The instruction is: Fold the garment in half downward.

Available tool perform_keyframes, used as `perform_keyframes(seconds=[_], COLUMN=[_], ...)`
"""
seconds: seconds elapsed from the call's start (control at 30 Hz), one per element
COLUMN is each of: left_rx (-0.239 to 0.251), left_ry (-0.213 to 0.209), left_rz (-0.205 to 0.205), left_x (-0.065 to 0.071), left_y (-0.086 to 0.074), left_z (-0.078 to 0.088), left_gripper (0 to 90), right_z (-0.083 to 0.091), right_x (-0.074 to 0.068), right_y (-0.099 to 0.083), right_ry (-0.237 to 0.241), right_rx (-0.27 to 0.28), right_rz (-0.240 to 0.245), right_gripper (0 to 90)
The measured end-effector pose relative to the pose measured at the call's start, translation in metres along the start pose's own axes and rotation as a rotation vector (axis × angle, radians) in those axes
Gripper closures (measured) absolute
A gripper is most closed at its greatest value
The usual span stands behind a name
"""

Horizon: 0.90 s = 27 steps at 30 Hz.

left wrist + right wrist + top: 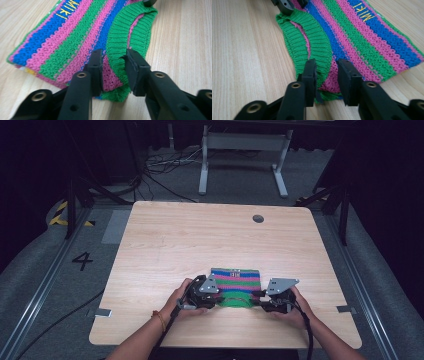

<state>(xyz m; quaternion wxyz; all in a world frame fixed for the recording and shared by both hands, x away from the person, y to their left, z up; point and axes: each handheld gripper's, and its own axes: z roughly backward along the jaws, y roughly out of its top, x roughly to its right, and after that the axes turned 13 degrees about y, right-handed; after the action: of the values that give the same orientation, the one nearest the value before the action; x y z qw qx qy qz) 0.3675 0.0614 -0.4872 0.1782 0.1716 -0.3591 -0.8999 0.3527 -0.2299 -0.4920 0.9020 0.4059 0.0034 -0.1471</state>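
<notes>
- Nearest us, two forearms enter from the bottom of the high view, each hand carrying a gripper: the left gripper [214, 296] and the right gripper [259, 301] sit on the near half of the counter [165, 240], facing each other across a folded knit garment [236, 282]
- In the left gripper view, we see the left gripper [113, 66] with its fingers [96, 67] partly open; the green ribbed collar [120, 35] and a pink stripe lie in the gap, and we see no pad pressing on the knit
- In the right gripper view, the right gripper [325, 75] stands the same way: fingers [348, 77] partly open astride the garment [362, 37] at its collar [312, 40] end, with no clamping visible
- We judge the garment light, soft and limp; it will sag and stretch if lifted by one point, so we take hold at both collar corners, through the thicker ribbing, which should slip less than the open knit
- Farther along, yellow lettering [66, 8] is cut off by the frame edge and reads only in part
- The layers under the fold are hidden, so we cannot tell how many plies each gripper spans
- At the far counter edge, a round dark grommet [258, 218] sits well apart from the work
</notes>
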Motion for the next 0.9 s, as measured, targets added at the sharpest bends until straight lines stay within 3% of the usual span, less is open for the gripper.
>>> perform_keyframes(seconds=[0.17,0.2,0.27,0.47,0.67,0.73,0.9], left_rx=[0.000,-0.003,0.001,-0.080,-0.127,-0.128,-0.147], left_ry=[0.039,0.064,0.087,0.167,0.209,0.198,0.210], left_rz=[-0.020,-0.025,-0.010,-0.029,0.010,0.021,0.014], left_x=[-0.002,-0.004,-0.007,-0.015,-0.018,-0.017,-0.016], left_y=[0.004,0.005,0.004,-0.007,-0.026,-0.033,-0.048], left_z=[0.013,0.021,0.032,0.057,0.075,0.081,0.096], left_gripper=[57.5,57.5,51.3,39.0,28.4,26.0,22.3], right_z=[0.007,0.009,0.017,0.035,0.053,0.059,0.069], right_x=[-0.002,-0.003,-0.005,-0.010,-0.013,-0.014,-0.017], right_y=[0.003,0.003,0.004,0.003,-0.006,-0.010,-0.021], right_ry=[-0.022,-0.031,-0.047,-0.100,-0.152,-0.155,-0.181], right_rx=[-0.015,-0.021,-0.025,-0.076,-0.094,-0.095,-0.105], right_rz=[-0.001,-0.004,-0.005,0.010,-0.003,-0.013,-0.032], right_gripper=[56.0,54.4,50.0,38.9,35.5,34.1,30.9])
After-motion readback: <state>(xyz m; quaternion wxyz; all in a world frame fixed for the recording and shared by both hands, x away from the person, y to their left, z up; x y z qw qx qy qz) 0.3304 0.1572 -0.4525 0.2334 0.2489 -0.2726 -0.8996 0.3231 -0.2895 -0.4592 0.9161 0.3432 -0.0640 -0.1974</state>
